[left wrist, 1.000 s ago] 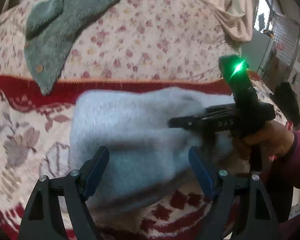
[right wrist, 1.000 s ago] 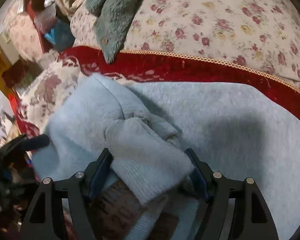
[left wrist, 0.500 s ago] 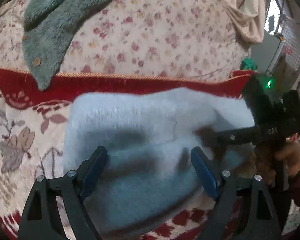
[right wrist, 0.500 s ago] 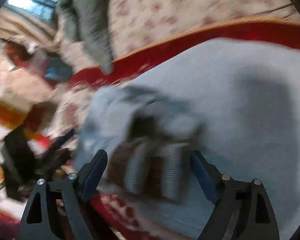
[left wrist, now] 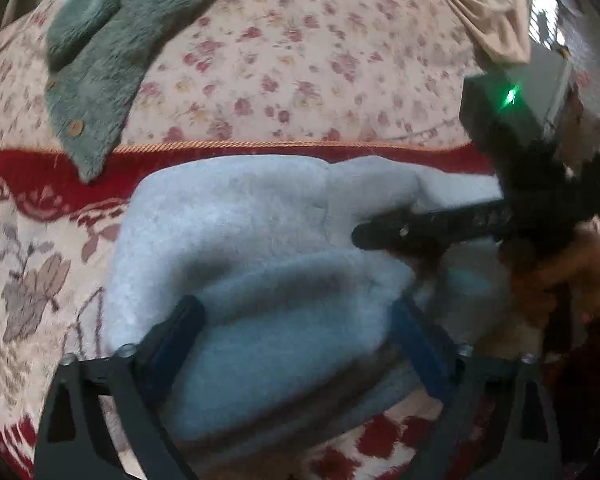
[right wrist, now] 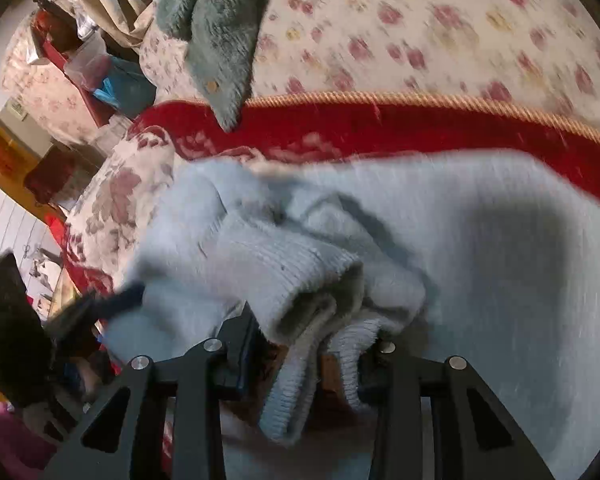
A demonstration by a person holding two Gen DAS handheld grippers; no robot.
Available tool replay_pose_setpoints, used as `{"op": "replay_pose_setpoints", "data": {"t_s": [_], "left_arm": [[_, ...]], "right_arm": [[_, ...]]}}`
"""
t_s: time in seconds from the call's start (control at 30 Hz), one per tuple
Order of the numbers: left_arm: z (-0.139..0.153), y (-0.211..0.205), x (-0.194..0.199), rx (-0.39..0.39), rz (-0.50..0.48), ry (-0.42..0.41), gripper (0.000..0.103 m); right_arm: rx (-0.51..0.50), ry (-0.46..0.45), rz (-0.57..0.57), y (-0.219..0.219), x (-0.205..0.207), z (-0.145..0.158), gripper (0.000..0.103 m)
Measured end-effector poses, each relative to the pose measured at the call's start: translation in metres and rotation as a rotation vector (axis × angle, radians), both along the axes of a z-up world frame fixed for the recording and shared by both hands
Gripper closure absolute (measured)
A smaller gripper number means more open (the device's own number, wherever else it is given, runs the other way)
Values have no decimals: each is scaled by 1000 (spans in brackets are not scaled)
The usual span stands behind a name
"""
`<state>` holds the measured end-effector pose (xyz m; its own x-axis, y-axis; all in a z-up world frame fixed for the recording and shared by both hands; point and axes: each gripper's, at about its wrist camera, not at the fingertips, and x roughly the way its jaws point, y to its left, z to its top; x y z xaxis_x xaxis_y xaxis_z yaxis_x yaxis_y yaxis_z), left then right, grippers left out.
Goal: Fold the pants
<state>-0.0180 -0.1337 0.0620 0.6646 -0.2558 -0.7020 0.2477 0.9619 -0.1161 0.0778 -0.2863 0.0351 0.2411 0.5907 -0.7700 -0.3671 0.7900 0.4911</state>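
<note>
1. Blue pads line the left gripper's fingers, which stand wide apart with a thick fold of the pants bulging between them; whether the pads press the cloth cannot be told.
2. Ribbed cuff fabric fills the right gripper: its fingers are drawn narrow and pinch the bunched cuff, which spills out over and below them.
3. Pale blue and fleecy, the pants lie in a folded heap on the bed, on the red-and-cream blanket, with the near edge lifted in a soft roll at the left gripper.
4. In the left wrist view the right gripper reaches in from the right, its dark fingers lying on the pants' right side; a green light glows on its body, and the hand holding it shows at the right edge.
5. In the right wrist view the pants spread to the right of the cuff, and the left gripper shows blurred at the heap's left edge.
6. Beyond the pants runs the blanket's red band with a gold cord along its far edge.
7. Farther still lies a floral sheet, pale with small red flowers.
8. Green fleece with buttons lies at the far left on the sheet, its tip hanging over the cord onto the red band.
</note>
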Motion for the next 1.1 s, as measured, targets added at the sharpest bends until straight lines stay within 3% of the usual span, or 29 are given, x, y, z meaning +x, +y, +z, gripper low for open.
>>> {"op": "replay_pose_setpoints", "data": {"t_s": [0.07,0.17,0.2,0.27,0.37,0.5,0.73,0.8,0.9,1.1], "left_arm": [[4,-2,-1,-11,6,-6,6],[24,12,-3,-104,28,-6,6],[31,15,-3,-104,49,-28,6],[44,19,-1,-82,94,-72,5],[53,19,12,-21,161,-83,5],[48,25,32,-16,256,-47,5],[21,36,48,49,361,11,5],[11,38,53,30,363,48,5],[1,35,54,54,373,65,5],[-6,32,51,82,387,32,5]], "right_arm": [[10,-3,-52,-8,-3,8,61],[-13,-66,-119,-20,-11,30,56],[-38,-107,-145,-24,-16,40,48],[-49,-188,-158,-26,-24,58,45],[-52,-270,-123,-9,-28,75,45],[-145,-351,-85,26,-21,71,45],[-262,-307,-90,37,-4,31,48],[-297,-286,-88,34,-3,14,48],[-261,-277,-113,27,-6,-3,48],[-236,-259,-125,24,-6,0,45]]}}
